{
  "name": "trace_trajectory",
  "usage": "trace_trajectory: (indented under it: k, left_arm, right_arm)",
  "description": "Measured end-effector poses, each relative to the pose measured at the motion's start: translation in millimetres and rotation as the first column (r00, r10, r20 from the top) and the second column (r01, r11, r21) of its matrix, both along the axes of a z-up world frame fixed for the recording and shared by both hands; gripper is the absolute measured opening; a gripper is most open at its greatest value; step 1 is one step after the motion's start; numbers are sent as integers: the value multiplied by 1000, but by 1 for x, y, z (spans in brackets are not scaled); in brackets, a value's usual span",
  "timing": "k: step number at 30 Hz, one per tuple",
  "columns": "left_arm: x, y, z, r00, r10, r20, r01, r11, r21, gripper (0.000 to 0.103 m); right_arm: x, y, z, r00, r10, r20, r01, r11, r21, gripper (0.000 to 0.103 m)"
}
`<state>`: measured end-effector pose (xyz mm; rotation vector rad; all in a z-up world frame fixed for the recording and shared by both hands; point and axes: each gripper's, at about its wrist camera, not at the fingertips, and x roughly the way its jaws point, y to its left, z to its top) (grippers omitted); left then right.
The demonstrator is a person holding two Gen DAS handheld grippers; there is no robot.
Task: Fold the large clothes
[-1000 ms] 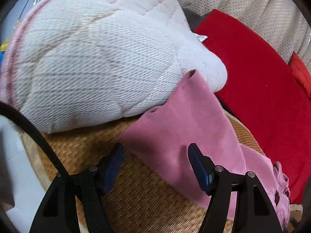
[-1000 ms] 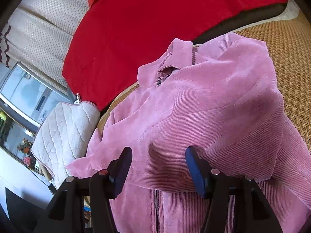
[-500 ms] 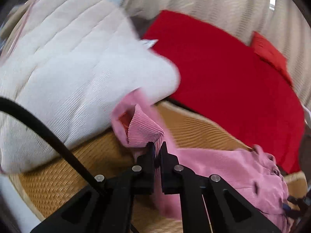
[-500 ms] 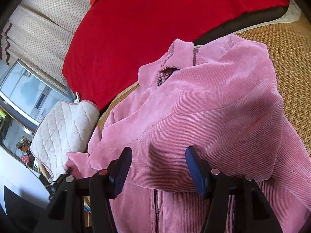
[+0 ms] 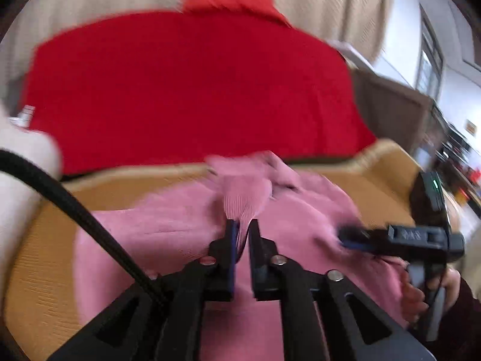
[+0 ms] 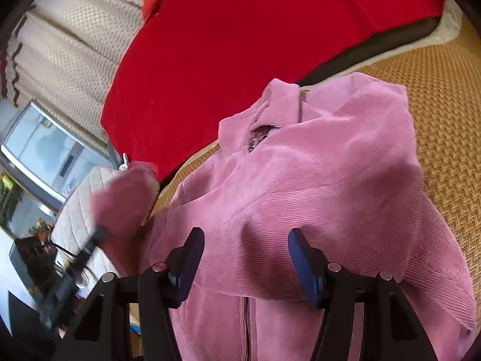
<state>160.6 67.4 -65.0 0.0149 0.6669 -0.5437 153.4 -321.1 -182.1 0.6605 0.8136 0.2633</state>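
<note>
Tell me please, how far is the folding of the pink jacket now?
Early stage. Done: the pink corduroy jacket lies spread on the woven mat, front zipped. In hand: the left tongs carry the sleeve end over the jacket's body, fabric between the jaws, which are opening. The right tongs hover open over the chest, gripping nothing. Left: the other sleeve and folding the body; the outline is still full width.
</note>
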Motion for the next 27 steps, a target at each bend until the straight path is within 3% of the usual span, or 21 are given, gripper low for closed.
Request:
trace_trajectory:
  k: [1, 3, 5, 7, 9, 12, 14, 17, 20, 23, 25, 27]
  left_arm:
    - [0, -8, -5, 999, -22, -30, 22, 1000, -8, 27]
    - [-8, -5, -7, 1000, -10, -17, 9, 999, -43, 49]
    - [-25, 12, -4, 998, 62, 21, -60, 994, -93, 58]
    - [-21, 43, -2, 982, 182, 45, -175, 976, -128, 60]
    - [-18, 69, -6, 954, 295, 48, -288, 951, -110, 60]
    - [-3, 104, -26, 886, 464, 2, -464, 885, -32, 60]
    - [8, 119, -40, 862, 500, -84, -502, 865, -1, 59]
    - [15, 113, -52, 860, 503, -85, -491, 862, 128, 59]
    - [16, 107, -57, 884, 457, -104, -442, 887, 136, 59]
    - [16, 104, -62, 892, 435, -124, -417, 897, 148, 59]
    - [17, 107, -63, 891, 431, -144, -414, 901, 131, 59]
    - [18, 107, -64, 893, 427, -142, -413, 903, 121, 59]
  right_arm:
    - [0, -2, -1, 1000, -3, -3, 3, 1000, 11, 63]
    - [0, -9, -2, 1000, -6, -11, 7, 999, 46, 63]
    - [0, -11, -2, 1000, 8, -9, -7, 996, 91, 63]
    - [0, -9, -1, 999, 38, 5, -38, 991, 130, 63]
    - [1, -2, -1, 998, 68, 15, -70, 986, 151, 64]
    - [7, 18, -1, 990, 135, 30, -138, 972, 191, 65]
    - [11, 34, 0, 986, 163, 41, -168, 971, 170, 65]
    - [20, 58, -1, 983, 181, 40, -184, 976, 119, 65]
    - [35, 77, -9, 983, 182, 24, -183, 980, 82, 65]
    - [45, 95, -18, 982, 189, 11, -189, 981, 37, 64]
    - [47, 112, -19, 976, 219, 19, -218, 975, -40, 58]
    - [48, 131, -23, 964, 266, -9, -264, 954, -143, 8]
